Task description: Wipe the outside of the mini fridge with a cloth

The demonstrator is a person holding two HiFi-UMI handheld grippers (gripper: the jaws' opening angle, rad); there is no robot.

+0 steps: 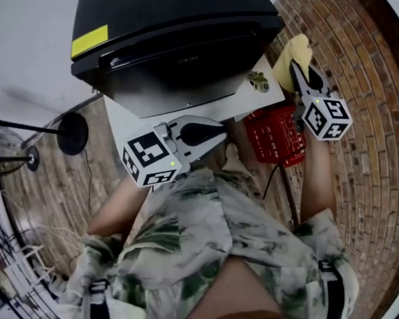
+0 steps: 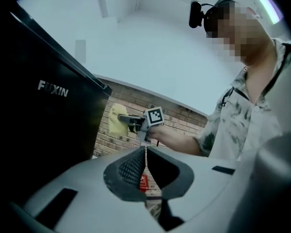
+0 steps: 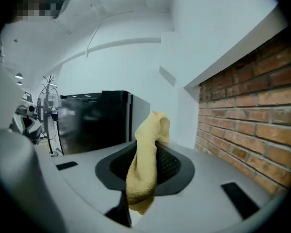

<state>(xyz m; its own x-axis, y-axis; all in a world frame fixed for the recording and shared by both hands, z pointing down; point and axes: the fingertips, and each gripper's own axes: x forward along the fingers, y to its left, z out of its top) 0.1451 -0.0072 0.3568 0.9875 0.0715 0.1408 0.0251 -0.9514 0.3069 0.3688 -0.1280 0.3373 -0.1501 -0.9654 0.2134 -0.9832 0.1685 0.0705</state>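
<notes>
The black mini fridge [image 1: 173, 38] stands on a white stand [image 1: 269, 97]; its dark side fills the left of the left gripper view [image 2: 43, 110] and sits mid-left in the right gripper view [image 3: 92, 120]. My right gripper [image 1: 294, 70] is held off the fridge's right corner, shut on a yellow cloth [image 1: 291, 53] that hangs out of the jaws [image 3: 144, 169]. The left gripper [image 1: 216, 138] hovers low in front of the fridge door, jaws closed together with nothing in them [image 2: 145, 152]. From there I also see the right gripper [image 2: 136, 124] with the cloth [image 2: 117, 120].
A red basket [image 1: 274, 135] sits on the floor below the stand's right corner. A small patterned object [image 1: 257, 80] lies on the stand. A brick wall [image 1: 366, 58] runs close along the right. A fan on a stand [image 1: 72, 133] is at the left.
</notes>
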